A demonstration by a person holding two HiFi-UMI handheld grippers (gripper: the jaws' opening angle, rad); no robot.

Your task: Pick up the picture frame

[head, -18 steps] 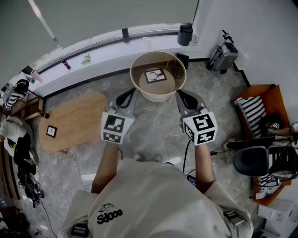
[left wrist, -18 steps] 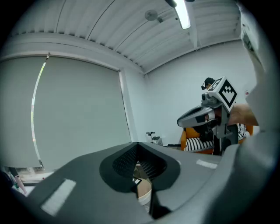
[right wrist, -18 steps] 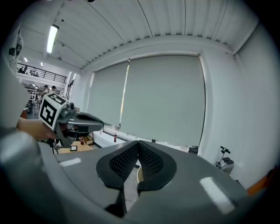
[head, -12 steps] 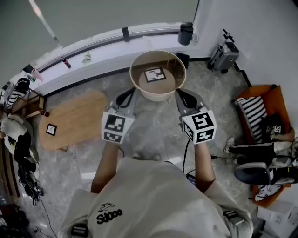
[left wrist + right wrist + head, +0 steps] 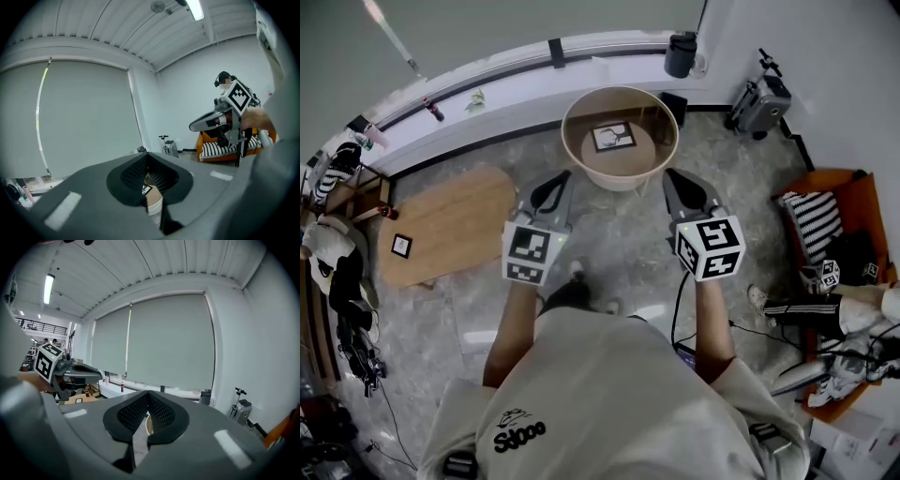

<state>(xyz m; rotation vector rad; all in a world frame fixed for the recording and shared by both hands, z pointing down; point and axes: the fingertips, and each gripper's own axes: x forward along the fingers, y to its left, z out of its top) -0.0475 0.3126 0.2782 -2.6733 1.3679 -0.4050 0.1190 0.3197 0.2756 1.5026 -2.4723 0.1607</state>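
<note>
The picture frame (image 5: 614,137) lies flat on the bottom of a round beige tub (image 5: 620,180) that stands on the grey stone floor (image 5: 609,253), near a long white ledge (image 5: 502,89). Just short of the tub, one to each side of it, the person holds the two grippers nearly level, tips towards the tub and touching nothing. The left gripper (image 5: 565,176) has its fingers (image 5: 136,172) pressed together with nothing held; a corner of the frame and the tub's wall show through the gap below their tips. The right gripper (image 5: 670,176) is the same, its fingers (image 5: 161,413) closed tip to tip and empty. Off to the person's left, a low wooden worktop (image 5: 459,225) carries a second small frame (image 5: 401,246). To the right stands an orange sofa (image 5: 853,192) with a striped cushion (image 5: 811,220).
</note>
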